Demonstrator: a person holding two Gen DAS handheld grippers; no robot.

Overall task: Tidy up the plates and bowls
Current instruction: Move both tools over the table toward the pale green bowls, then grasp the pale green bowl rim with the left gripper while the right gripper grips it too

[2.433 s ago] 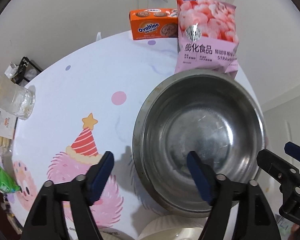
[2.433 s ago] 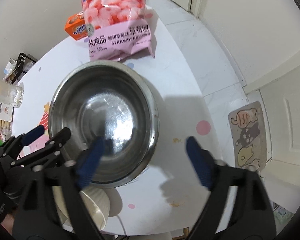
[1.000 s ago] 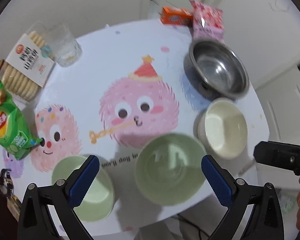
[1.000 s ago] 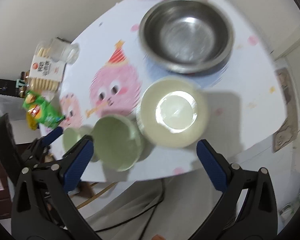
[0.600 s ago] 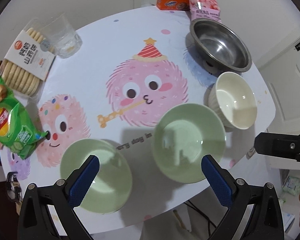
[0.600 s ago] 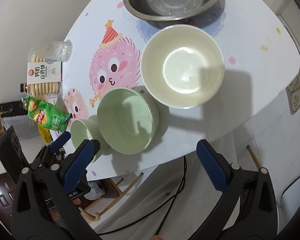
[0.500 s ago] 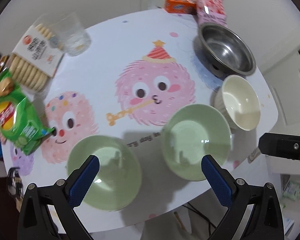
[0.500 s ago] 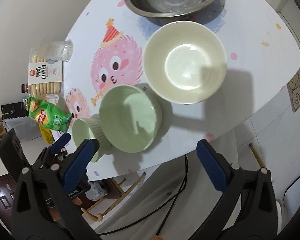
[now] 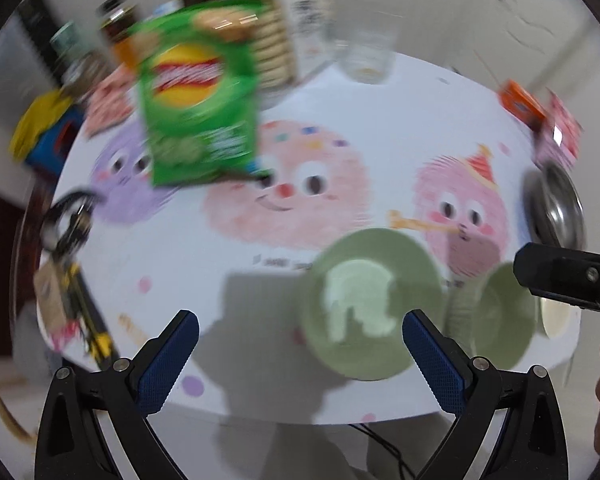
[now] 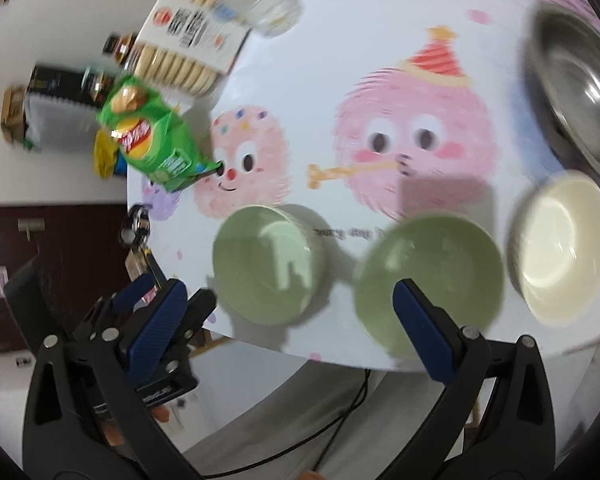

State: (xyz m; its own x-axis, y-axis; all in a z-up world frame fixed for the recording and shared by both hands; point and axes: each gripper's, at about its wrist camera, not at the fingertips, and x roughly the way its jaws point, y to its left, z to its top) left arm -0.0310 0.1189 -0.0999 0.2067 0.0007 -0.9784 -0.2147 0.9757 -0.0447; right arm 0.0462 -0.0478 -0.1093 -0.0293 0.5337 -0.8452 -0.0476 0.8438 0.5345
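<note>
We hold both grippers, left (image 9: 300, 356) and right (image 10: 288, 324), jaws spread and empty above the worktop (image 10: 340, 92) edge, where four bowls, two green (image 10: 266, 264) (image 10: 430, 276), cream (image 10: 560, 244), steel (image 10: 576, 96), sit apart unstacked, so nesting seems unstarted.

Left tongs (image 9: 300, 354) swung leftward since earlier: chip bag (image 9: 198, 92) now centre-view, steel bowl (image 9: 556, 210) at right edge.
</note>
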